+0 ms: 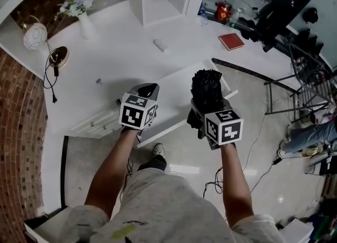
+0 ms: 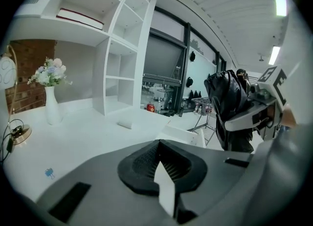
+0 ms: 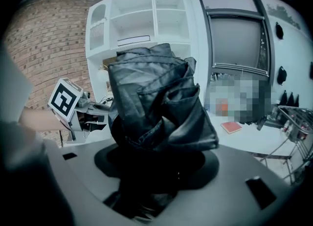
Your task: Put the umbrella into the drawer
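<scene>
— At the front edge of the desk (image 1: 121, 52), over the right end of the open drawer (image 1: 168, 126), we held the umbrella (image 1: 206, 90). It was folded and black, its thin cloth bunched in loose, creased pleats. It stood up out of the right gripper (image 1: 210, 114), whose jaws were clenched on its lower part.

— And the left gripper (image 1: 146, 90)?

— Its ribbed black pads were pressed together on nothing. It hung over the drawer's left part, apart from the umbrella.

— Which step did we reckon we were in?

— The carry, near its end, as we judged it. The drawer stood pulled out from the white desk, a shallow, smooth white box, so nothing needed opening.

— What did the next move call for?

— Lowering the bundle and laying it flat, we thought. Upright, it looked too tall for so shallow a box, and the limp cloth could snag on the rim. Only then should the jaws let go.

— Anything else nearby?

— Farther back, well apart, a small white roll (image 1: 160, 44) lay mid-desk. A red book (image 1: 231, 41) sat at the far right edge, and a vase of flowers (image 1: 84, 25) stood toward the far left corner.
</scene>
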